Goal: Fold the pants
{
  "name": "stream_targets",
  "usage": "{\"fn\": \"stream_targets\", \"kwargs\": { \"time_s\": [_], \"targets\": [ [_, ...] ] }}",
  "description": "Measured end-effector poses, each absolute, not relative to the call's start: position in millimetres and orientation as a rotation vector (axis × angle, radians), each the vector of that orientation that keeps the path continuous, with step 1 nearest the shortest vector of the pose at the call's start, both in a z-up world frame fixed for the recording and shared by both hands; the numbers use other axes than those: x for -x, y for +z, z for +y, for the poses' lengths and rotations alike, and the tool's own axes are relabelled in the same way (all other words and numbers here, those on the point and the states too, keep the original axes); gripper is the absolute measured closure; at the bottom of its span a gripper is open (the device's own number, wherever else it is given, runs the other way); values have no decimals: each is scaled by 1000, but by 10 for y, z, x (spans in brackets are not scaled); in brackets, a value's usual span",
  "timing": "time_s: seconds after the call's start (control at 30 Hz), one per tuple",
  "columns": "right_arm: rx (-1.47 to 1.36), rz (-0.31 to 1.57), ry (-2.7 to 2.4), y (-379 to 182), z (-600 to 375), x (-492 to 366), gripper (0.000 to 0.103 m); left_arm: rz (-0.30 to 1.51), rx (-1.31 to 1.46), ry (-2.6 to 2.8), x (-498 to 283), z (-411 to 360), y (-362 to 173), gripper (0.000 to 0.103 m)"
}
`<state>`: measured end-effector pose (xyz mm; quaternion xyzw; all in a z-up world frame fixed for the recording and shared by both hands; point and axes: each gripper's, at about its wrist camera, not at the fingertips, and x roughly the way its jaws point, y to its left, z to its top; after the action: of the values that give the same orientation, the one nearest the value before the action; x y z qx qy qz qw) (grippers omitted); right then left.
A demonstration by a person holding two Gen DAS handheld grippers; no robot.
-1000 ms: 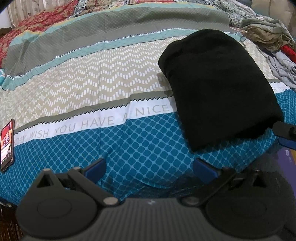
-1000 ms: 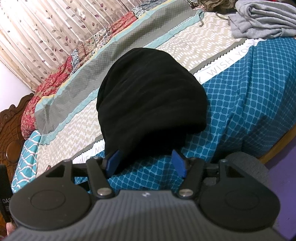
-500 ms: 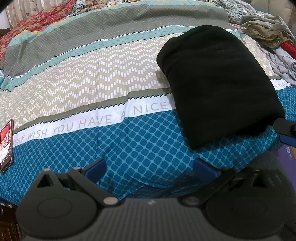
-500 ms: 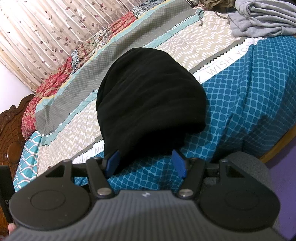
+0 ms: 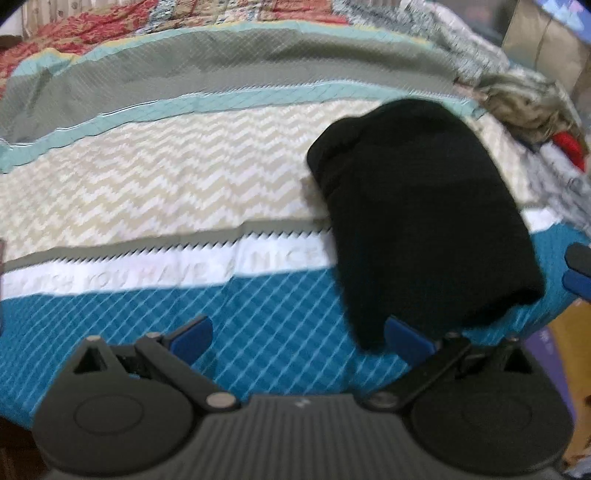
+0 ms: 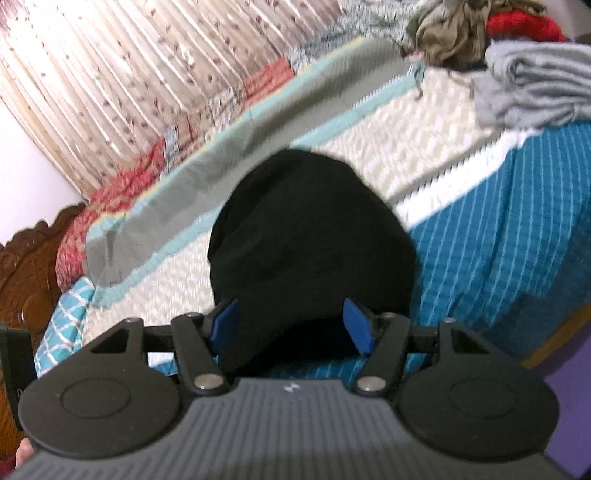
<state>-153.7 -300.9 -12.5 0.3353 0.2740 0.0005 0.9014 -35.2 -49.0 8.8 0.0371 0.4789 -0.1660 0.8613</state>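
Observation:
The black pants (image 5: 417, 221) lie folded into a thick oblong on the patterned bedsheet (image 5: 184, 184), on its right side. My left gripper (image 5: 299, 339) hangs open over the blue part of the sheet, left of the pants' near end, with nothing between its fingers. Its right pad (image 5: 406, 341) is close to the pants' near corner. In the right wrist view the pants (image 6: 310, 236) fill the gap ahead of my right gripper (image 6: 290, 325). Its jaws are opening, with the near end of the cloth between the pads, not pinched. The right gripper's tip (image 5: 578, 269) shows at the left view's right edge.
A heap of loose clothes (image 6: 461, 33) and a folded grey garment (image 6: 535, 85) lie at the far right of the bed. A curtain (image 6: 129, 74) and a carved wooden headboard (image 6: 26, 273) stand behind. The bed's edge (image 6: 554, 339) drops off on the right.
Both views are blurred and have drawn back a little from the pants. The right jaws stand slightly wider. The phone at the left has slipped out of the left wrist view.

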Motion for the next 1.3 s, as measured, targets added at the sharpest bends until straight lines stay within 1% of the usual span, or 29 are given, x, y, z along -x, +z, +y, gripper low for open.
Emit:
{"fn": "stream_targets", "kwargs": {
  "time_s": [0.03,0.1,0.2,0.37,0.5,0.67,0.77,0.8,0.83,0.87,0.9,0.93,0.97,1.0,1.03,1.1,1.2,1.3],
  "targets": [
    [-694,548,3,-120,-3062,1526,29,1000,-76,-372,302,-517,85,0],
    [-683,523,9,-128,-3141,1485,16,1002,-101,-386,204,-613,57,0],
    [-665,522,13,-194,-3245,1386,14,1006,-142,-399,76,-781,-7,0],
    [-663,558,19,-391,-3441,1209,13,1037,-86,-410,-134,-920,-78,0],
    [-689,578,66,-546,-3595,1083,12,1068,39,-472,-263,-899,-172,1],
    [-715,600,165,-728,-3721,882,11,1193,234,-592,-421,-886,-439,1],
    [-766,623,212,-869,-3765,737,9,1266,404,-633,-548,-854,-659,1],
    [-809,635,239,-917,-3763,690,9,1271,462,-626,-582,-829,-706,3],
    [-835,646,262,-932,-3746,654,9,1267,489,-638,-606,-823,-721,13],
    [-847,658,297,-920,-3695,619,11,1263,488,-652,-631,-829,-717,20],
    [-858,677,341,-912,-3641,582,21,1257,474,-658,-644,-830,-698,35],
    [-879,700,382,-898,-3559,543,28,1249,473,-670,-652,-816,-673,47],
    [-891,711,403,-870,-3488,521,34,1236,477,-680,-665,-788,-632,53],
    [-890,712,429,-819,-3427,498,42,1210,489,-694,-685,-736,-550,61],
    [-892,704,460,-728,-3358,470,44,1173,501,-711,-707,-682,-444,64],
    [-885,671,504,-515,-3243,373,48,1053,463,-707,-777,-584,-135,64],
    [-822,591,541,-100,-3024,49,49,898,410,-684,-1034,-427,269,64],
    [-731,493,570,262,-2821,-402,49,783,382,-638,-1368,-299,565,64]
  ]
}}
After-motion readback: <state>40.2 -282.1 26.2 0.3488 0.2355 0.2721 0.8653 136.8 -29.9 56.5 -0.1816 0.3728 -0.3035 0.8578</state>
